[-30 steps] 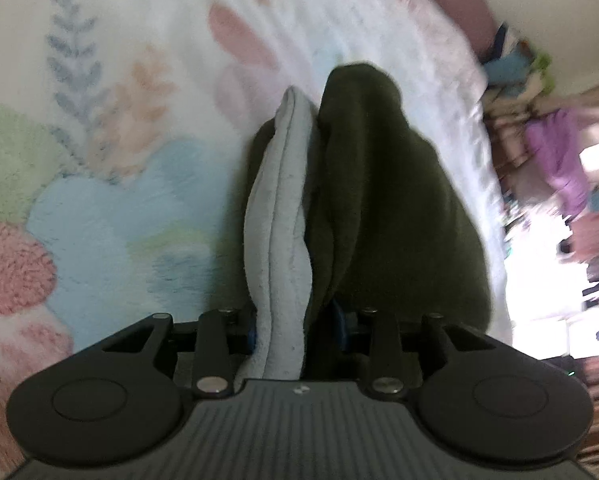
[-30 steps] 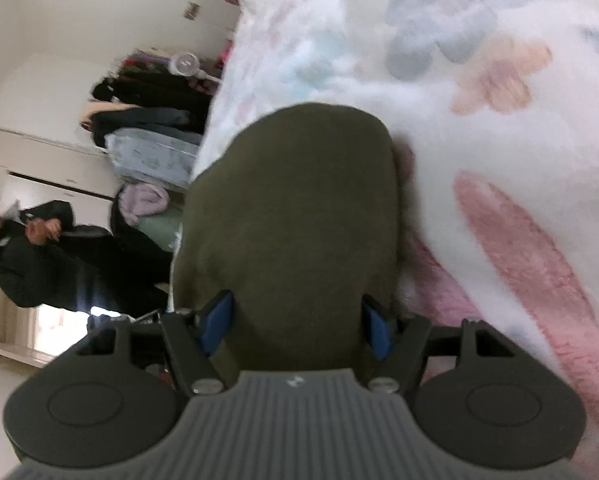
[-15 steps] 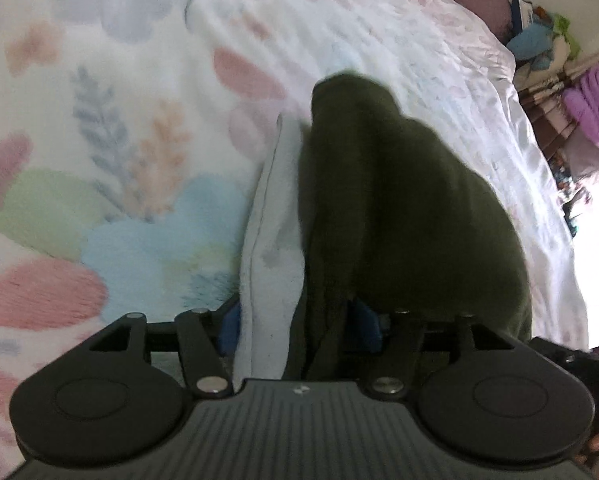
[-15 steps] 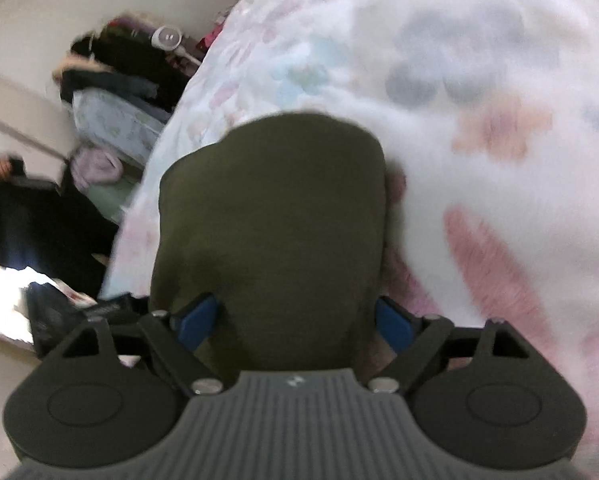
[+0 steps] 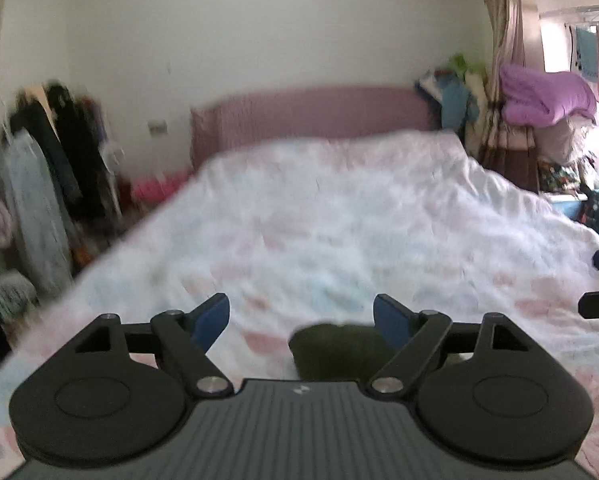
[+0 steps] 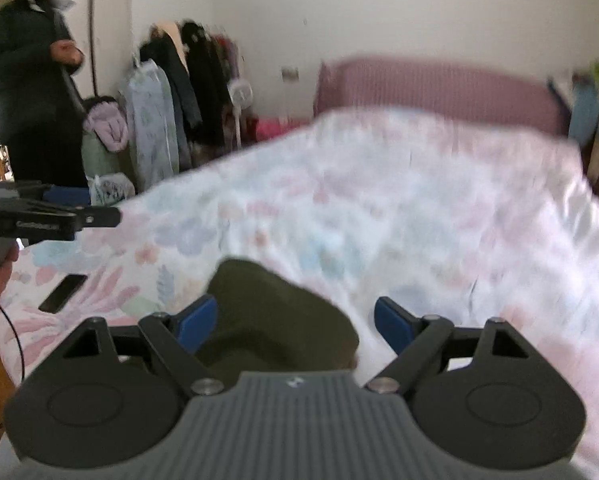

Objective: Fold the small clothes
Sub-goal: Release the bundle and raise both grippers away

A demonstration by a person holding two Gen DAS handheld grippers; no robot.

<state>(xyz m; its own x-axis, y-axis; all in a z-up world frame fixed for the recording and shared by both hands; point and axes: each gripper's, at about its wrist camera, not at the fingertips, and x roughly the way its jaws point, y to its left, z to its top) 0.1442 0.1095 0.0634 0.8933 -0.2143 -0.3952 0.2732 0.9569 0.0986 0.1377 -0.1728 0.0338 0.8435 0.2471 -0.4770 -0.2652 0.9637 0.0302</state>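
Both grippers hang above a bed spread with a pale floral blanket. The left gripper has its jaws opening, nearly at full spread, gripping nothing. The right gripper shows jaws wide apart and empty. The dark olive garment lies on the blanket at lower centre of both views, below the blue pads. A black phone rests lower left.

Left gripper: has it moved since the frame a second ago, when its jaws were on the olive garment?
Yes. The left gripper has lifted away from the olive garment; its opening jaws hold nothing, and its view now takes in the pink headboard.
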